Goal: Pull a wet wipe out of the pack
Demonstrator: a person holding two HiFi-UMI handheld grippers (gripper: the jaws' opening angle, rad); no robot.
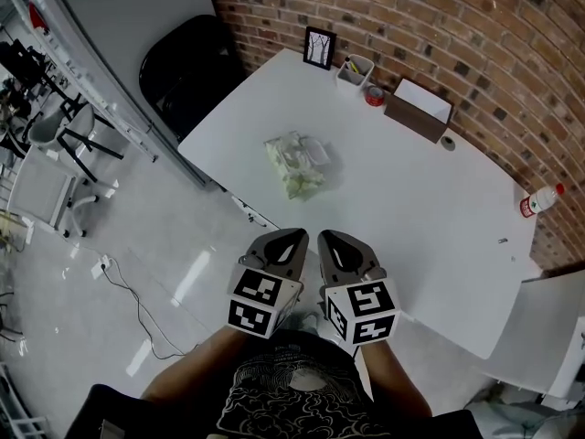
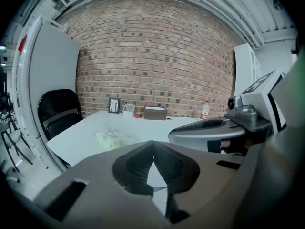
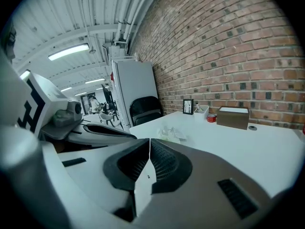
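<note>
Work has not begun: wet wipe pack [image 1: 297, 165] lies on the table [image 1: 430, 208], seemingly with no wipe drawn, while left gripper [image 1: 291, 241] and right gripper [image 1: 336, 243] hover by the table's near edge, both pressed together on nothing.

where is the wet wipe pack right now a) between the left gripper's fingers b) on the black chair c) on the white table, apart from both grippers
C: the wet wipe pack lies on the white table, ahead of the left gripper and right gripper, both shut and empty.
</note>
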